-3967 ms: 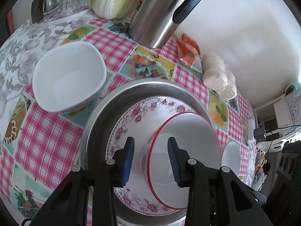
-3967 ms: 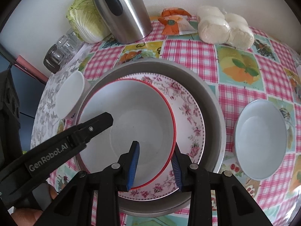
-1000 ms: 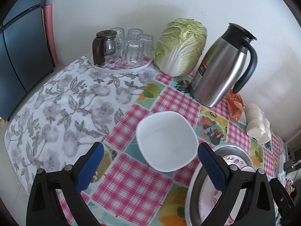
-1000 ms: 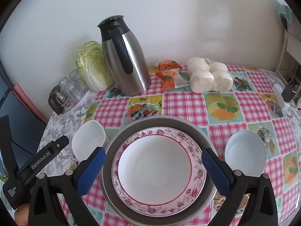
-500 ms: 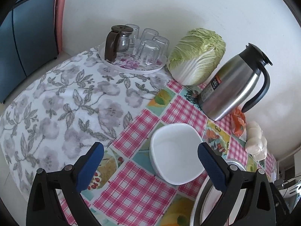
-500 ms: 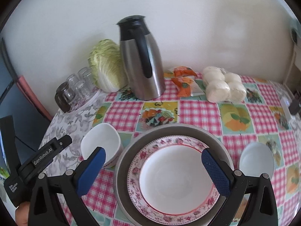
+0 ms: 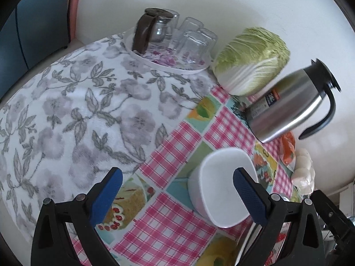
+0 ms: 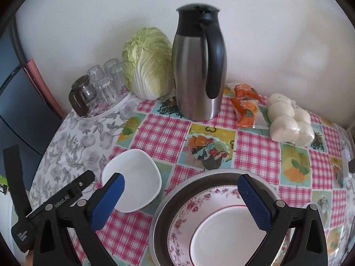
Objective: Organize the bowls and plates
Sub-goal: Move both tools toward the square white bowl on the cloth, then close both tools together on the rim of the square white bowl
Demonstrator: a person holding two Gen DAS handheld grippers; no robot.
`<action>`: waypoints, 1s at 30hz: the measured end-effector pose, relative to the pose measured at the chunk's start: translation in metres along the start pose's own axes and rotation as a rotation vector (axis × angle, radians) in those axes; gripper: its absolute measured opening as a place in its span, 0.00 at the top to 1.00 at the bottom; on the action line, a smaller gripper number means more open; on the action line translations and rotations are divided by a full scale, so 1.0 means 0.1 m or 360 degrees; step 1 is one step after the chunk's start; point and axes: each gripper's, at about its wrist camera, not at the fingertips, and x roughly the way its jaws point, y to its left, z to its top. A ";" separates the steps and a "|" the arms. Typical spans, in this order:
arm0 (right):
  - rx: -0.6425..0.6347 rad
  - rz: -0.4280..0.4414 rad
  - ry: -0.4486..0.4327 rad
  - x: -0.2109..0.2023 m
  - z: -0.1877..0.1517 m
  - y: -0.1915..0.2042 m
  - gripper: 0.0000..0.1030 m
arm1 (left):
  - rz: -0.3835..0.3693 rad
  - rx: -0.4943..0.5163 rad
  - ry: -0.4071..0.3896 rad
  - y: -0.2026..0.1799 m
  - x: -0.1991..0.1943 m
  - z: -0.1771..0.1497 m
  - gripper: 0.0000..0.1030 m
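A white squarish bowl (image 7: 219,186) sits on the checked tablecloth; it also shows in the right wrist view (image 8: 137,177). My left gripper (image 7: 177,197) is open and empty, raised above the table with the bowl near its right finger. A metal basin (image 8: 177,197) holds a floral plate (image 8: 188,212) with a red-rimmed white bowl (image 8: 224,232) on it. My right gripper (image 8: 182,201) is open and empty, hovering above the basin's near left side. The left gripper's body (image 8: 55,201) shows at the lower left of the right view.
A steel thermos jug (image 8: 199,66), a napa cabbage (image 8: 148,64), a tray of upturned glasses with a small glass pot (image 8: 97,88), orange snack packets (image 8: 246,106) and a bag of white buns (image 8: 288,122) stand along the back wall. The table's left edge is near.
Both grippers have drawn back and turned left. The small white bowl at the right has left the right view. The squarish bowl now sits lower right in the left view.
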 end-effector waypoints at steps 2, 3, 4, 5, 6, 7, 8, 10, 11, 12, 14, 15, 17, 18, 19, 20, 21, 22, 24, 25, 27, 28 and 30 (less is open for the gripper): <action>-0.0001 -0.0018 0.0029 0.10 0.04 0.04 0.00 | -0.0024 -0.0026 0.0003 0.02 0.02 0.01 0.03; -0.0009 -0.0028 0.0035 0.14 0.05 0.05 0.00 | -0.0038 -0.0041 0.0007 0.03 0.04 0.02 0.03; -0.0021 -0.0048 0.0042 0.18 0.06 0.08 0.00 | -0.0048 -0.0050 0.0018 0.03 0.07 0.02 0.03; -0.0035 -0.0071 0.0053 0.23 0.07 0.12 0.00 | -0.0048 -0.0052 0.0031 0.03 0.10 0.02 0.03; -0.0046 -0.0088 0.0066 0.27 0.07 0.14 0.00 | -0.0041 -0.0050 0.0049 0.02 0.15 0.02 0.03; -0.0056 -0.0104 0.0082 0.33 0.08 0.16 0.00 | -0.0038 -0.0050 0.0059 0.02 0.18 0.01 0.03; -0.0071 -0.0118 0.0108 0.41 0.07 0.19 0.00 | -0.0042 -0.0051 0.0073 0.02 0.22 0.00 0.03; -0.0089 -0.0122 0.0144 0.51 0.06 0.22 0.01 | -0.0063 -0.0061 0.0103 0.02 0.29 -0.02 0.06; -0.0100 -0.0118 0.0166 0.57 0.06 0.24 0.03 | -0.0051 -0.0064 0.0115 0.02 0.32 -0.03 0.06; -0.0105 -0.0114 0.0176 0.60 0.05 0.25 0.08 | -0.0038 -0.0067 0.0127 0.02 0.36 -0.04 0.06; -0.0104 -0.0107 0.0202 0.69 0.05 0.26 0.13 | -0.0042 -0.0079 0.0152 0.03 0.43 -0.06 0.08; -0.0101 -0.0108 0.0214 0.73 0.05 0.26 0.16 | -0.0049 -0.0083 0.0163 0.04 0.45 -0.07 0.09; -0.0100 -0.0106 0.0231 0.79 0.05 0.27 0.22 | -0.0075 -0.0090 0.0189 0.04 0.50 -0.09 0.15; -0.0102 -0.0106 0.0239 0.82 0.05 0.27 0.25 | -0.0080 -0.0092 0.0196 0.03 0.52 -0.09 0.17; -0.0106 -0.0101 0.0251 0.85 0.05 0.28 0.26 | -0.0084 -0.0096 0.0201 0.03 0.53 -0.10 0.17; -0.0109 -0.0097 0.0260 0.88 0.04 0.29 0.30 | -0.0090 -0.0096 0.0206 0.02 0.55 -0.10 0.18; -0.0112 -0.0094 0.0266 0.91 0.04 0.30 0.36 | -0.0096 -0.0095 0.0210 0.01 0.55 -0.10 0.24; -0.0116 -0.0090 0.0275 0.94 0.03 0.31 0.38 | -0.0106 -0.0094 0.0219 0.00 0.57 -0.11 0.31; -0.0124 -0.0085 0.0292 0.99 0.02 0.33 0.46 | -0.0103 -0.0095 0.0232 0.00 0.60 -0.12 0.36; -0.0130 -0.0083 0.0299 1.01 0.02 0.34 0.49 | -0.0095 -0.0096 0.0238 0.00 0.62 -0.13 0.37; -0.0133 -0.0067 0.0323 1.07 0.01 0.35 0.54 | -0.0085 -0.0100 0.0257 0.01 0.67 -0.15 0.39; -0.0135 -0.0056 0.0334 1.10 0.01 0.36 0.56 | -0.0084 -0.0102 0.0264 0.01 0.69 -0.15 0.40; -0.0146 -0.0061 0.0356 1.16 -0.01 0.37 0.57 | -0.0083 -0.0104 0.0276 0.00 0.73 -0.17 0.42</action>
